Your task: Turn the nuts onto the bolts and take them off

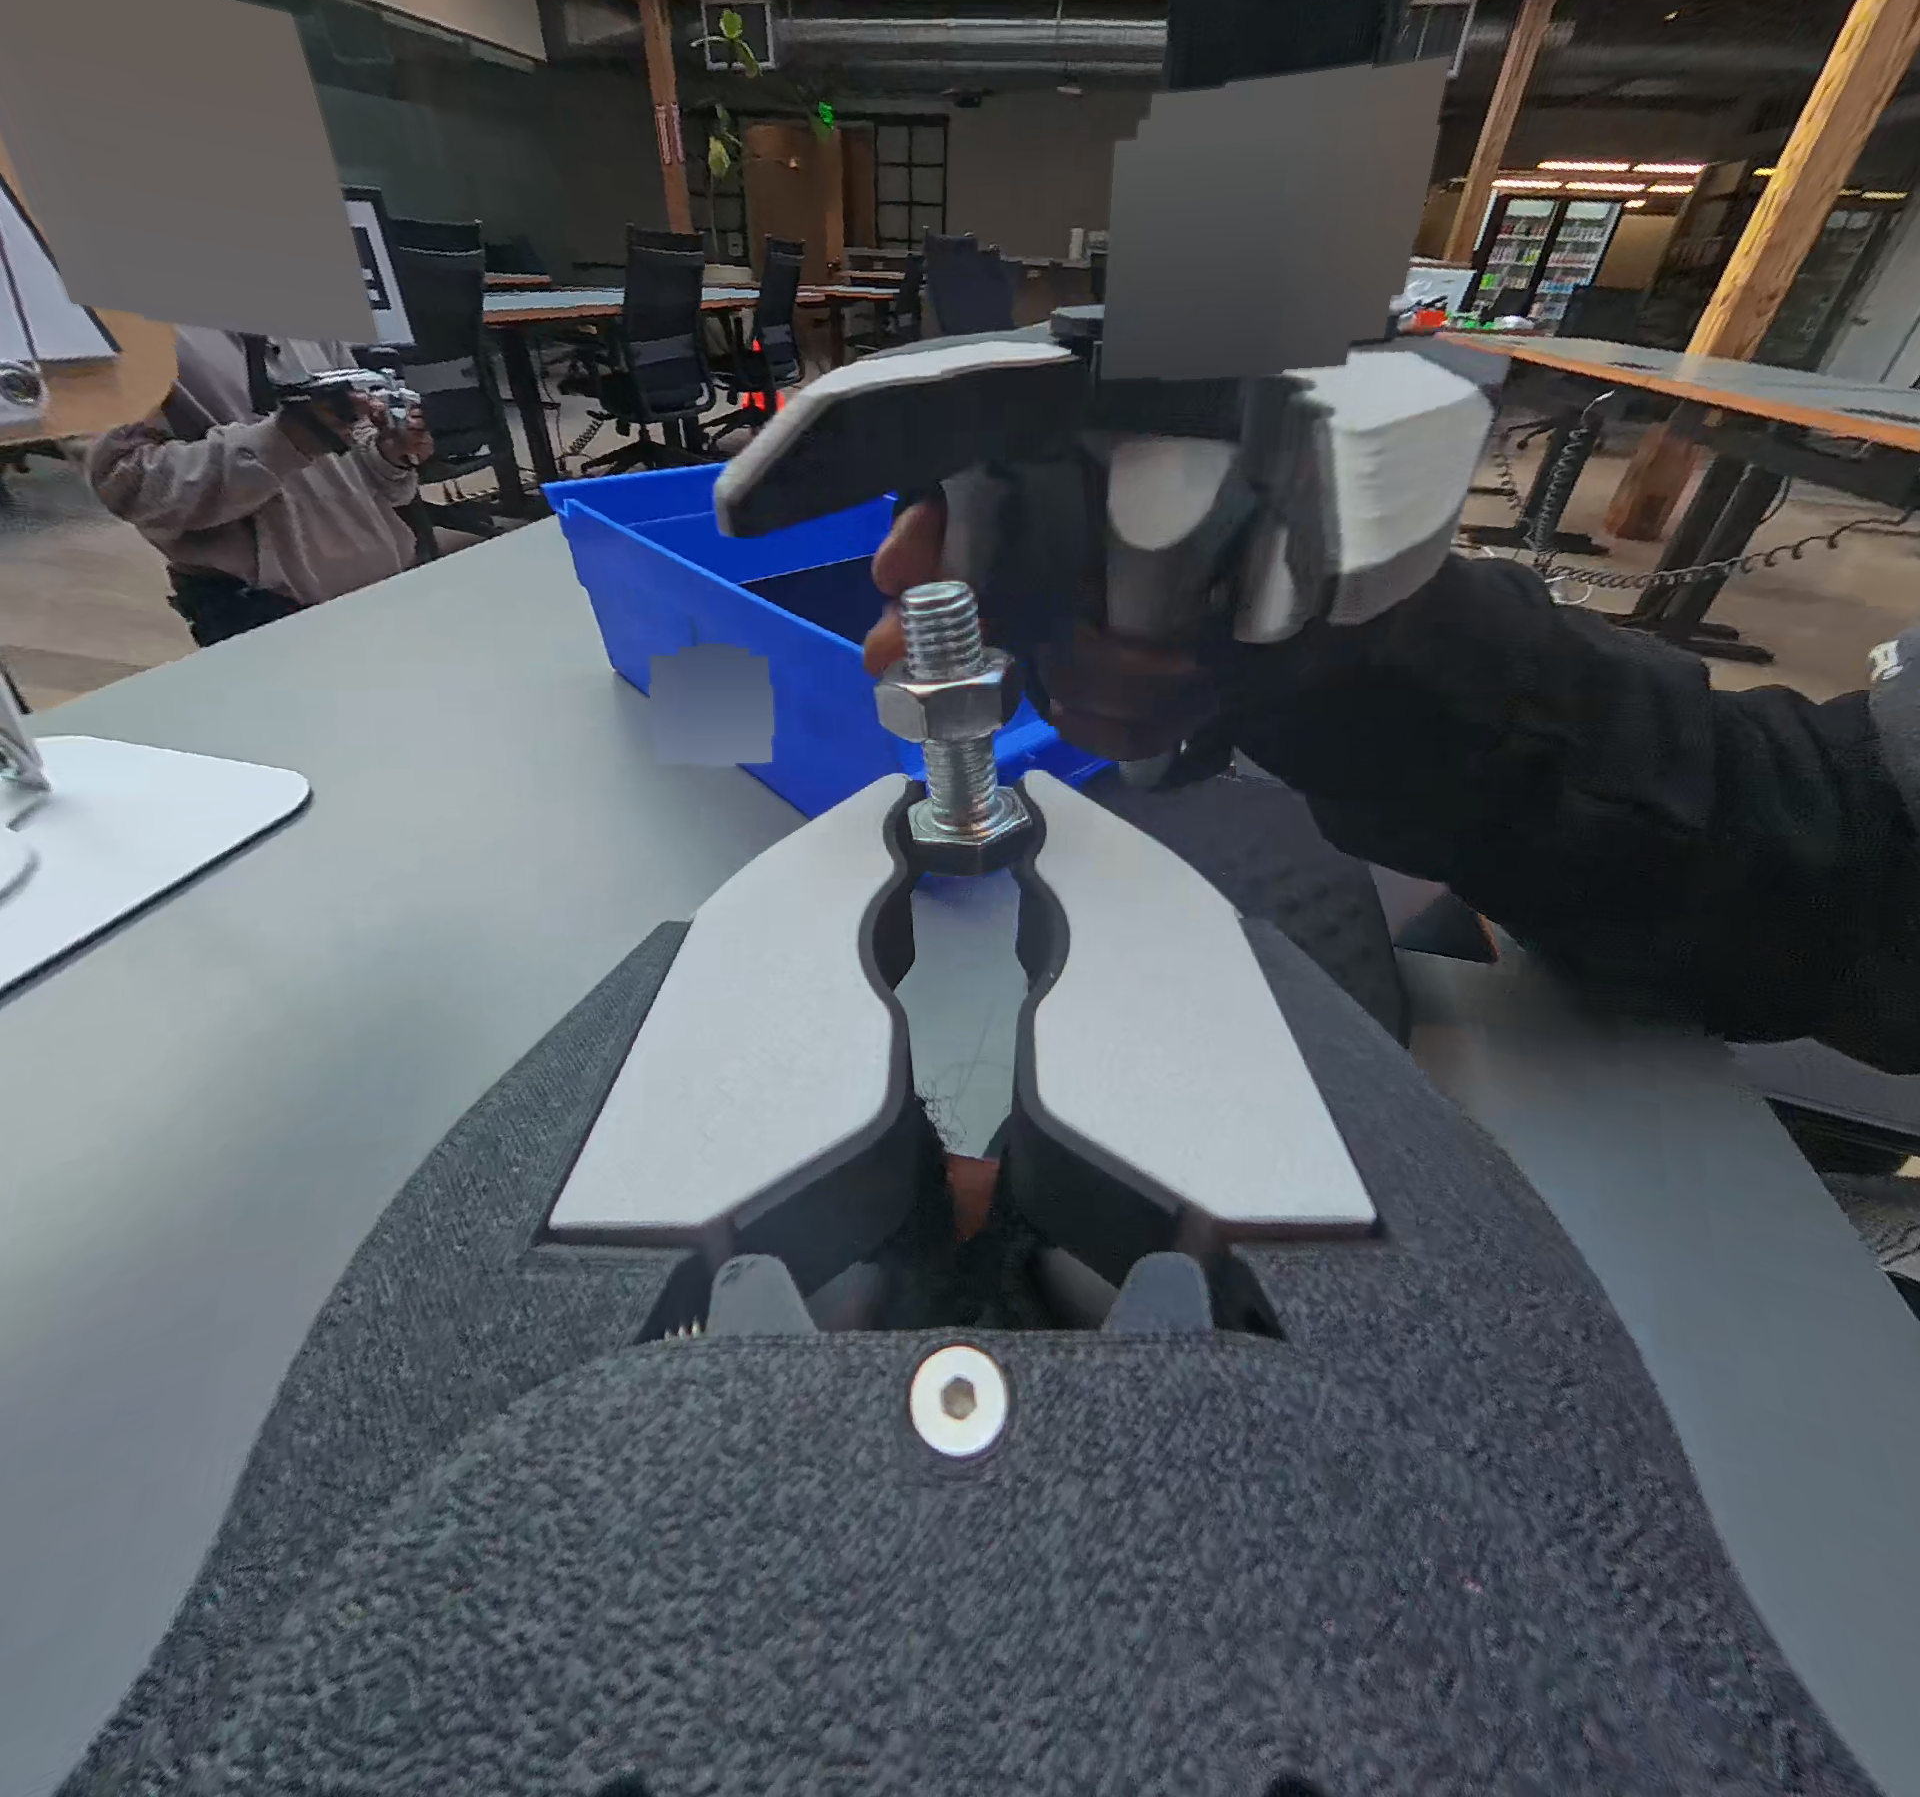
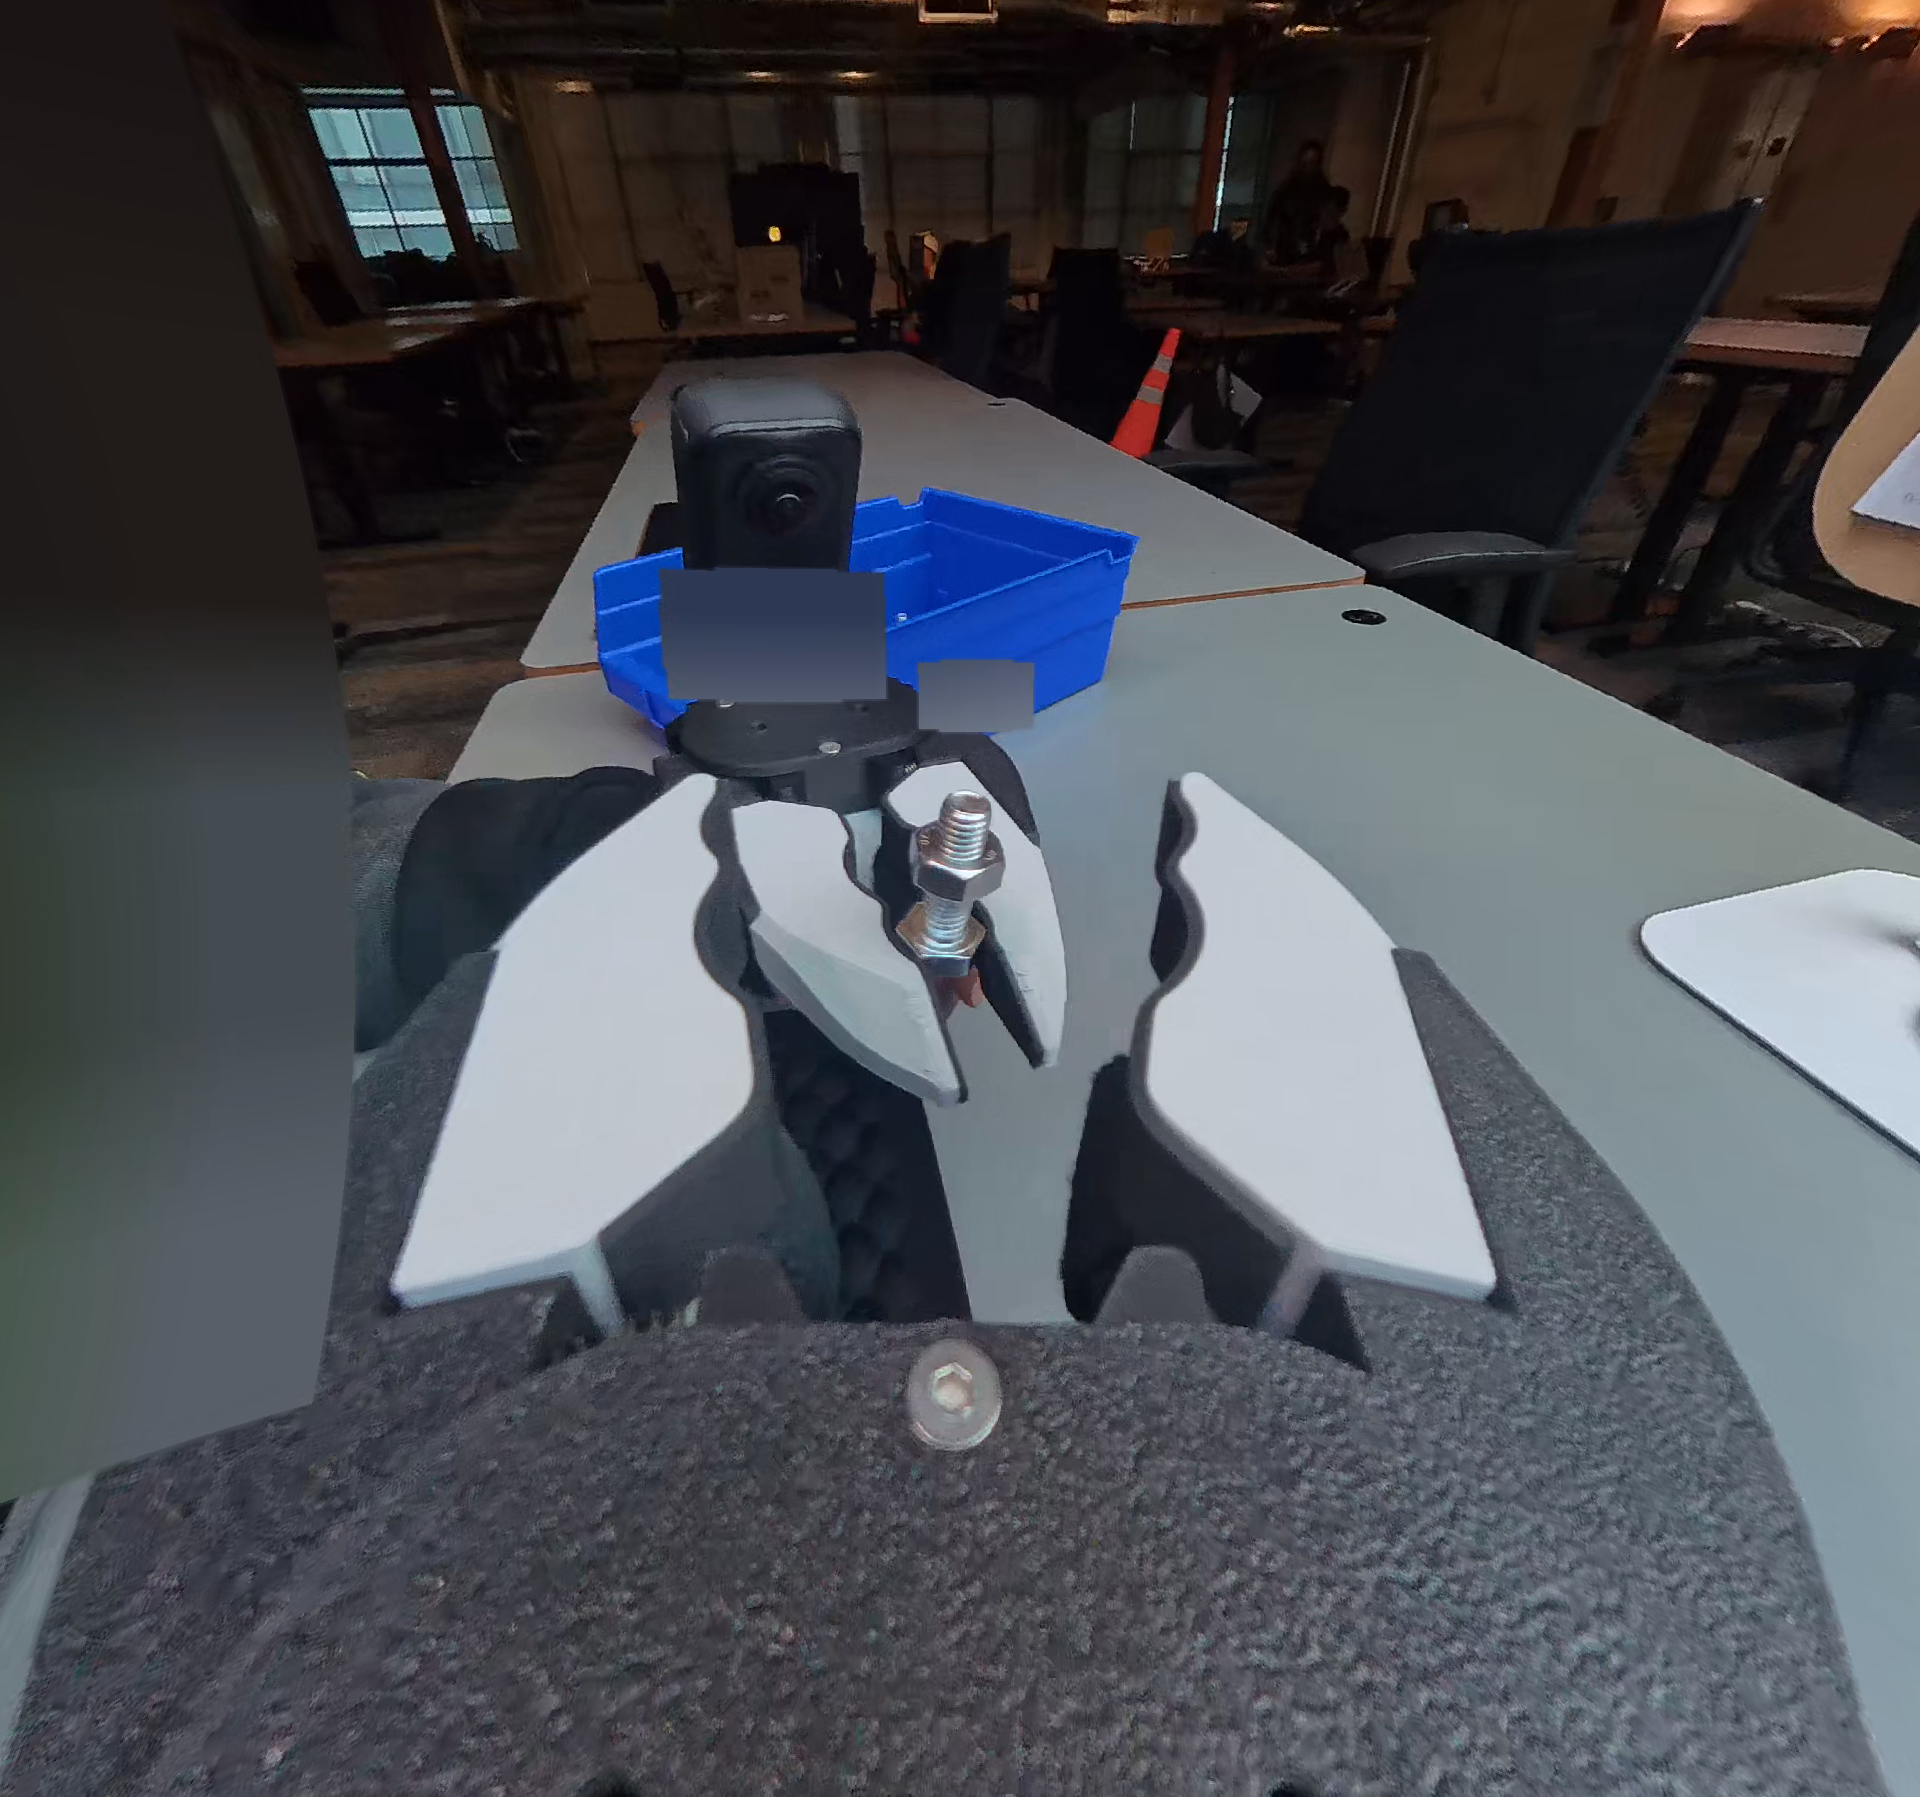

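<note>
One bolt [image 1: 951, 708] stands upright with its hex head pinched at the tips of the left gripper [image 1: 966, 838], whose two grey fingers [image 1: 769, 999] are closed on that head and touch nothing else. One nut [image 1: 943, 698] sits about halfway up the threaded shank, with bare thread above and below it. In the left wrist view the right gripper [image 1: 1101, 459] hangs at about 1 o'clock from the bolt, just behind it, carried by a hand in a black sleeve [image 1: 1507, 791]; its fingers stand apart and hold nothing. The right wrist view confirms this: its own two fingers [image 2: 582, 1041] are spread wide with bare tabletop between them, and the left gripper [image 2: 951, 999] with bolt [image 2: 951, 874] and nut [image 2: 958, 877] lies between them, a little toward 11 o'clock. One blue bin [image 1: 717, 604] sits on the grey table [image 1: 364, 968] beyond the bolt, at 11 o'clock in the left wrist view; what it contains cannot be made out. One white flat base plate [image 1: 135, 833] lies at 9 o'clock. One orange traffic cone [image 2: 1148, 397] stands far back.
</note>
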`<move>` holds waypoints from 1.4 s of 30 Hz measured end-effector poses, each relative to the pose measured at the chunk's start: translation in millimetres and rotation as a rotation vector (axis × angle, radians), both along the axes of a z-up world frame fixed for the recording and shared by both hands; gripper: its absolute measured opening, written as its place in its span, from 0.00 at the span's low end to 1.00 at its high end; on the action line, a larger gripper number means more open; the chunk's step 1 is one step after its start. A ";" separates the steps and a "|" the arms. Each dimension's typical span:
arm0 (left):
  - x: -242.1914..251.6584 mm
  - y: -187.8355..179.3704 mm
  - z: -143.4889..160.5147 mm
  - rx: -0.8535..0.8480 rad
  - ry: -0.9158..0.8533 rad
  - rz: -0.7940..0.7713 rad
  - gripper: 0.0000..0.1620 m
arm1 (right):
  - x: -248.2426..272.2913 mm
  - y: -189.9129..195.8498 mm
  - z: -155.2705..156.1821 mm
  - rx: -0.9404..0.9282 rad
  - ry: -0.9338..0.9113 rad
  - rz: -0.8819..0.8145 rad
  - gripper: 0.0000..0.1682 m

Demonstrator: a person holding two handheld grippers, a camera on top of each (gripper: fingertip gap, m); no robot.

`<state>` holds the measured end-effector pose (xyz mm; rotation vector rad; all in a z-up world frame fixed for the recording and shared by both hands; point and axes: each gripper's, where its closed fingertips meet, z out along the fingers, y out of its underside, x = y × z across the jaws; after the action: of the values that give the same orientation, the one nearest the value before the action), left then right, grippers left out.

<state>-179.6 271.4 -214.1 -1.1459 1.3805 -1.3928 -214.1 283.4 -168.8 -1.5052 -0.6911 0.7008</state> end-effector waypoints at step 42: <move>0.4 -18.5 -17.3 0.000 -0.055 -0.145 0.09 | -2.7 17.1 -34.2 -0.019 0.092 -0.037 0.44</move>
<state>-179.3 253.0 -231.4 -1.0163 1.4477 -1.5152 -216.9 300.5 -202.9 -1.4898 -0.5868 0.7459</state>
